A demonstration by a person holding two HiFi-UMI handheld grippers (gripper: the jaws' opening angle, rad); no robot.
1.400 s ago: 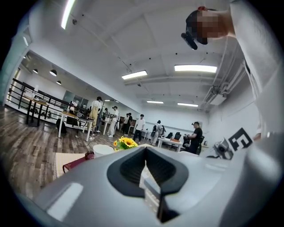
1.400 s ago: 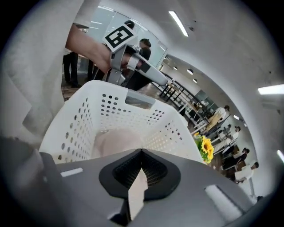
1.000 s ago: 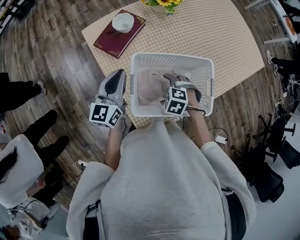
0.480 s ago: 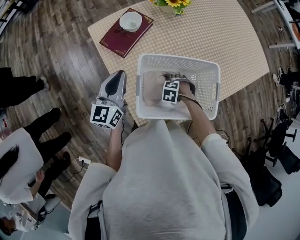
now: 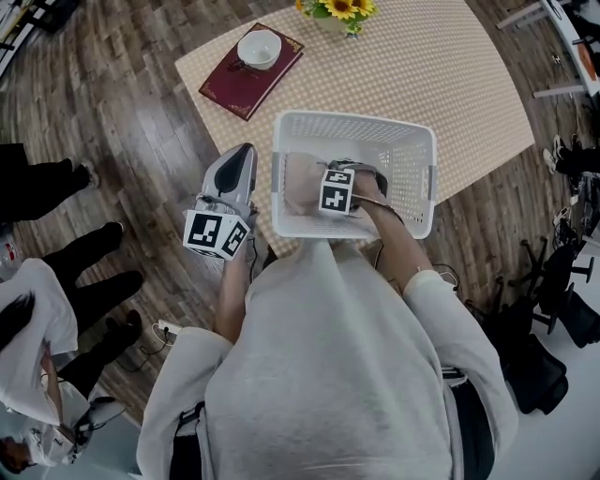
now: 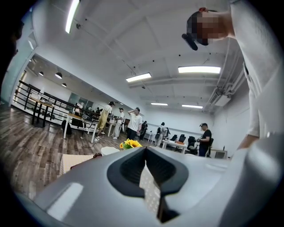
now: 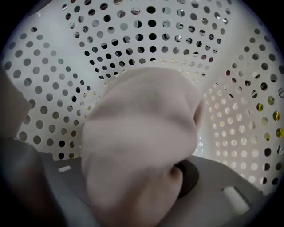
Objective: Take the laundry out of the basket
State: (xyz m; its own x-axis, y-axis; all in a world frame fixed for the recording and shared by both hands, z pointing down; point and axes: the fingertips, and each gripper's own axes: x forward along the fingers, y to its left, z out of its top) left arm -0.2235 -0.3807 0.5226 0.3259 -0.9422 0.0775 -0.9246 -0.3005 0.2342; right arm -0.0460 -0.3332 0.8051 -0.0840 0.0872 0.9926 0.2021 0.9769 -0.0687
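A white perforated laundry basket (image 5: pixel 356 120) stands at the near edge of the checkered table (image 5: pixel 441 66). Beige laundry (image 5: pixel 298 183) lies bunched in its left half. My right gripper (image 5: pixel 342 173) reaches down into the basket; its jaws are closing, with a fold of the beige cloth (image 7: pixel 137 133) bulging out from between them. The basket's wall (image 7: pixel 133 40) fills the right gripper view behind that fold. Outside the basket's left wall, my left gripper (image 5: pixel 244 155) is held shut and empty. In the left gripper view, the left gripper (image 6: pixel 148 177) points across the room.
A dark red book (image 5: pixel 234 82) with a white bowl (image 5: pixel 260 45) on it lies at the table's far left corner. Sunflowers (image 5: pixel 339 9) stand at the far edge. People (image 5: pixel 37 178) stand on the wooden floor to the left.
My right gripper has sunk lower into the basket and shifted slightly left, and its jaws have come together on the beige cloth. The left gripper has barely moved.
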